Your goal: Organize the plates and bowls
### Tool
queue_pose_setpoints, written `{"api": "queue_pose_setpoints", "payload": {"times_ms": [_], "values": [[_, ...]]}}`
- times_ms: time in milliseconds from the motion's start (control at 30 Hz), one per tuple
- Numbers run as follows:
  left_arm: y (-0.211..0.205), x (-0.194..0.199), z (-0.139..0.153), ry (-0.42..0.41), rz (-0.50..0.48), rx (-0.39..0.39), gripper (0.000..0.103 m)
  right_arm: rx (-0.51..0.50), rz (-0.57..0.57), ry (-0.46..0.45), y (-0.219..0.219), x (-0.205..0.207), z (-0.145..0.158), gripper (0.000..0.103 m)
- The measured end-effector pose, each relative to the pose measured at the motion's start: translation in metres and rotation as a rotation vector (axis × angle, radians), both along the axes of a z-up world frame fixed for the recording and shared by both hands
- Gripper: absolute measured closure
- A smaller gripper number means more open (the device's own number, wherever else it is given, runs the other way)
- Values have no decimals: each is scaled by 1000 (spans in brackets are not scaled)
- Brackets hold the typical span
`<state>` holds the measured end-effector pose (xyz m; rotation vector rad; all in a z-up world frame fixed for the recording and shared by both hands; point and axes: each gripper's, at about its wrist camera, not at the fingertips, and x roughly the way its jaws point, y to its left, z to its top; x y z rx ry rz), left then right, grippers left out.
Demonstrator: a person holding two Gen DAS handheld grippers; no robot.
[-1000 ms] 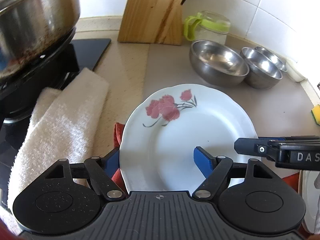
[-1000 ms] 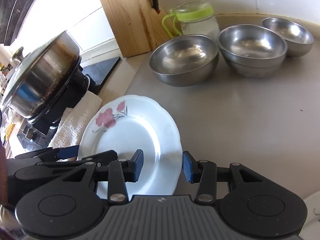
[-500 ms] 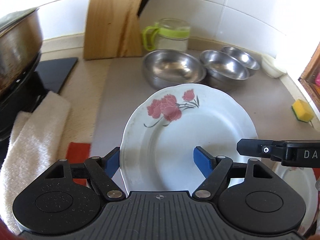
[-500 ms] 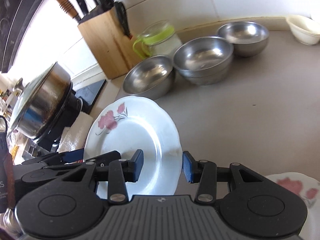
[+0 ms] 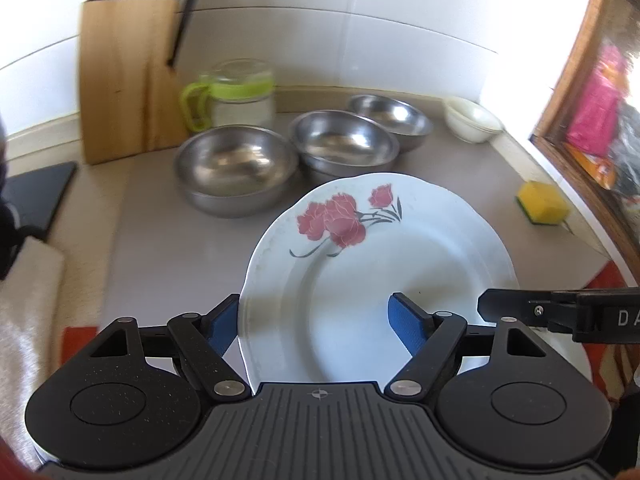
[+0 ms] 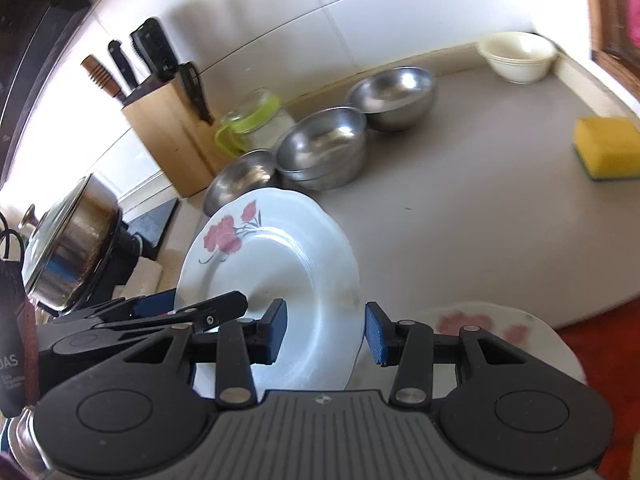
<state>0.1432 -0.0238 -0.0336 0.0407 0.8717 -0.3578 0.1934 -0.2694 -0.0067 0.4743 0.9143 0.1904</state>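
A white plate with red flowers [image 5: 360,280] hangs above the counter, carried between both grippers. My left gripper [image 5: 312,312] is shut on its left rim, one blue pad under the edge and the other on the plate's face. My right gripper [image 6: 326,320] grips the right rim of the plate [image 6: 280,264] the same way. A second flowered plate [image 6: 480,320] lies on the counter just below the right gripper. Three steel bowls [image 5: 236,168] [image 5: 344,144] [image 5: 392,116] stand in a row by the back wall, and a cream bowl [image 5: 472,120] sits in the far corner.
A yellow sponge [image 5: 544,202] lies near the right edge by a wooden frame. A knife block [image 5: 120,80] and a green-lidded jar [image 5: 236,96] stand at the back left. A pot [image 6: 68,248] on the stove and a white towel [image 5: 24,304] are to the left.
Both grippers carried the plate to the right and a little up, away from the stove. The sponge, the cream bowl and the second plate came into view.
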Motion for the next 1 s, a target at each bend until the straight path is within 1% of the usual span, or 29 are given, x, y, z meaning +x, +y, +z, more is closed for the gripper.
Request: {"api": "queue_pose_setpoints", "payload": {"times_ms": [367, 600, 733, 1000], "values": [[-48, -13, -8, 26, -179, 0, 20, 4, -162, 49, -40, -48, -5, 58], [-73, -23, -14, 42, -276, 16, 20, 4, -235, 85, -56, -74, -10, 58], [-82, -27, -22, 64, -307, 23, 20, -17, -260, 106, -60, -83, -14, 58], [-94, -37, -33, 92, -324, 34, 20, -40, -272, 142, -67, -91, -24, 58]]}}
